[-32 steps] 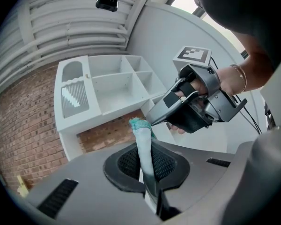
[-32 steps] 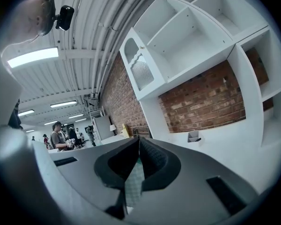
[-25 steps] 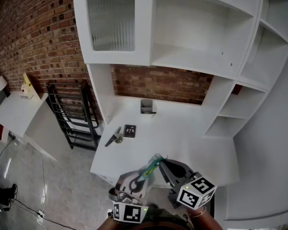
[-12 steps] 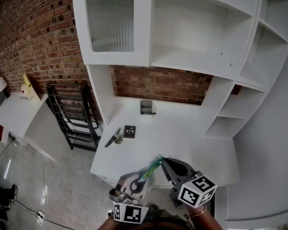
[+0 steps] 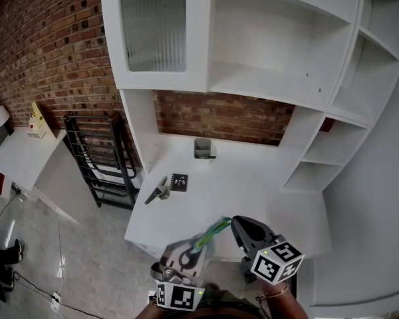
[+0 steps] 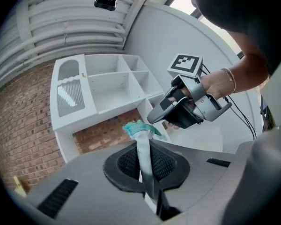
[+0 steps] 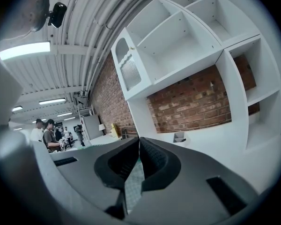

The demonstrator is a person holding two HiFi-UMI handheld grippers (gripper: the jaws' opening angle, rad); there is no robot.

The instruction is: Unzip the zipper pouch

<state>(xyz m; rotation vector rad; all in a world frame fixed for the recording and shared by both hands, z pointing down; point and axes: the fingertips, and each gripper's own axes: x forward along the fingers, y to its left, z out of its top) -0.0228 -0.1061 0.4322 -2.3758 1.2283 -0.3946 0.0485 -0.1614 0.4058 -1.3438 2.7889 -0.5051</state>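
Zipper pouch (image 5: 189,248): pale translucent body with black print, teal-green strip along the top edge. Left gripper (image 6: 143,149) and right gripper (image 7: 137,146): grey shells, black mesh-textured jaws, marker cubes with black squares on white. Worktop (image 5: 253,185) and shelf unit (image 5: 279,45): white. Wall (image 5: 219,115): red-brown brick. Rack (image 5: 100,158): black

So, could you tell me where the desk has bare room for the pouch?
The desk's right half, between the grey holder and the side shelves, is bare. The left front is crowded: a black card and a metal tool.
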